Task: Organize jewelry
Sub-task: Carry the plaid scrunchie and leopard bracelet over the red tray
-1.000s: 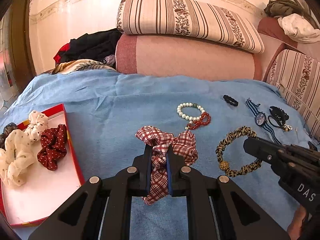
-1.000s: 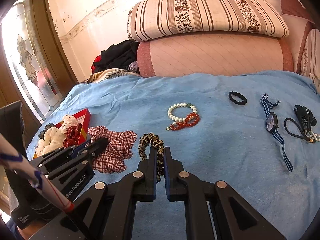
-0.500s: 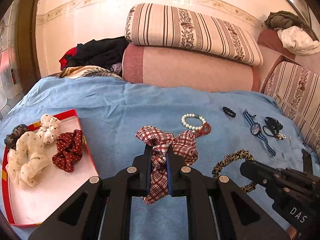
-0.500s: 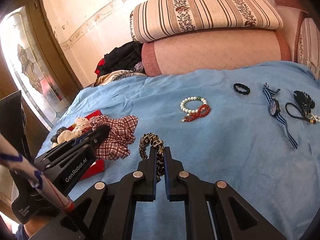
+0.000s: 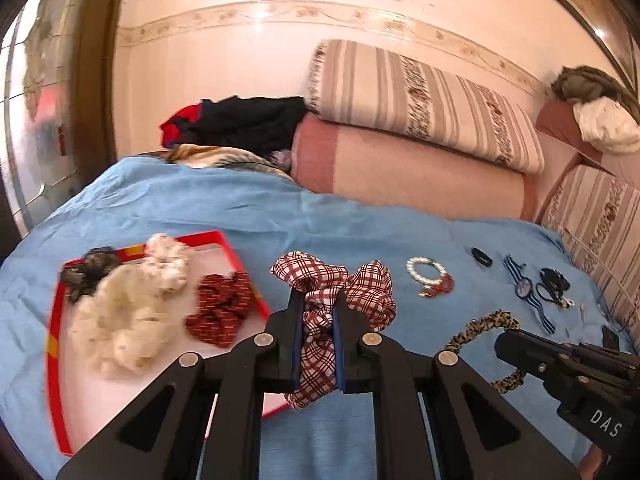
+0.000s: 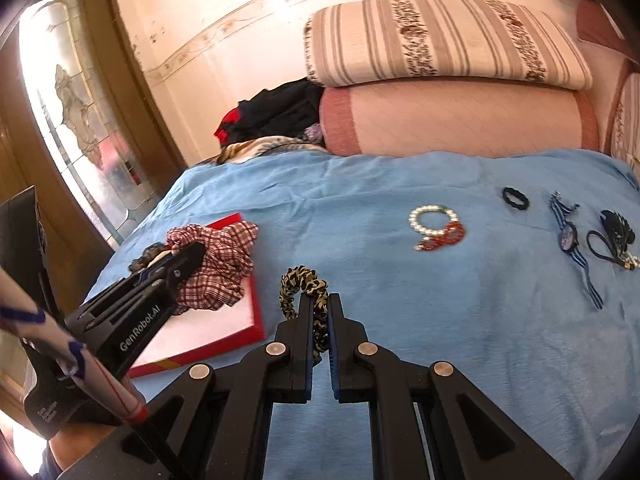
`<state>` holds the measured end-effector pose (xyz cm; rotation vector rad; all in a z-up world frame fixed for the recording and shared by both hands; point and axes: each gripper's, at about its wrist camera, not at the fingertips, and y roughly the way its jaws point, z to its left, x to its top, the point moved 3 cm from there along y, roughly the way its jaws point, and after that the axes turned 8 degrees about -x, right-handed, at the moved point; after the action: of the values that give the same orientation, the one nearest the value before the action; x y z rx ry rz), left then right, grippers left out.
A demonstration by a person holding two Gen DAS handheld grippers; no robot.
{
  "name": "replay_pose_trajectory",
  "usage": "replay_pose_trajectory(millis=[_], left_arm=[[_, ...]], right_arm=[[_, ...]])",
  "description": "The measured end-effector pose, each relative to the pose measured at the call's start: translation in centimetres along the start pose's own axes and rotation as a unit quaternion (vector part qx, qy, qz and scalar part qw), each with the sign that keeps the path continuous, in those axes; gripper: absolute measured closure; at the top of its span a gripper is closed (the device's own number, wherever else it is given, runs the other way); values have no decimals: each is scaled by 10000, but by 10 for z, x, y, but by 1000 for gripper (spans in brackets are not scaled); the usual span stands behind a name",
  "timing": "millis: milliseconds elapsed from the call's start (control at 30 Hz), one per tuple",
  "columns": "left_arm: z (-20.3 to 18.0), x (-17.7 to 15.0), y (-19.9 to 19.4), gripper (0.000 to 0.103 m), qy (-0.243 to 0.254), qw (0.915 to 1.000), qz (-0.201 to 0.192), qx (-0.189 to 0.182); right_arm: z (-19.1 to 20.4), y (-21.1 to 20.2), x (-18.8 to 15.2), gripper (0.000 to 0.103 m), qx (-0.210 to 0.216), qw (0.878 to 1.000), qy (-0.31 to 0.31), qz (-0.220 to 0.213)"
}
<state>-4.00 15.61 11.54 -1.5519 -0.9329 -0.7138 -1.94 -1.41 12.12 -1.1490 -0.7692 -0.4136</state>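
Left gripper (image 5: 317, 342) pinches the plaid scrunchie (image 5: 340, 300) at frame centre beside the red tray (image 5: 54, 364) at lower left, right gripper (image 6: 319, 334) pinches the leopard scrunchie (image 6: 306, 292); loose cloth could snag the tray rim or drop short.

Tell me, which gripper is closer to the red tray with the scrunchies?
Left. The left gripper hangs over the red tray holding the plaid scrunchie; the right gripper is beside it, over the blue sheet.

Matt cloth plaid scrunchie (image 5: 340, 296); glossy, perhaps cardboard, red tray (image 5: 54, 344)
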Motion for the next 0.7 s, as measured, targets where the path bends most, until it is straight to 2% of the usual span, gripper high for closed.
replay_pose_trajectory(millis=[300, 467, 700], left_arm=[[93, -8, -41, 91, -594, 9964, -83, 599], [148, -15, -54, 91, -1040, 9893, 8, 1023], [185, -25, -57, 91, -1361, 9813, 148, 1350]], right_arm=[[73, 18, 4, 96, 489, 9981, -329, 156], [116, 49, -3, 96, 856, 9946, -293, 515], [153, 75, -11, 96, 1099, 9901, -212, 848]])
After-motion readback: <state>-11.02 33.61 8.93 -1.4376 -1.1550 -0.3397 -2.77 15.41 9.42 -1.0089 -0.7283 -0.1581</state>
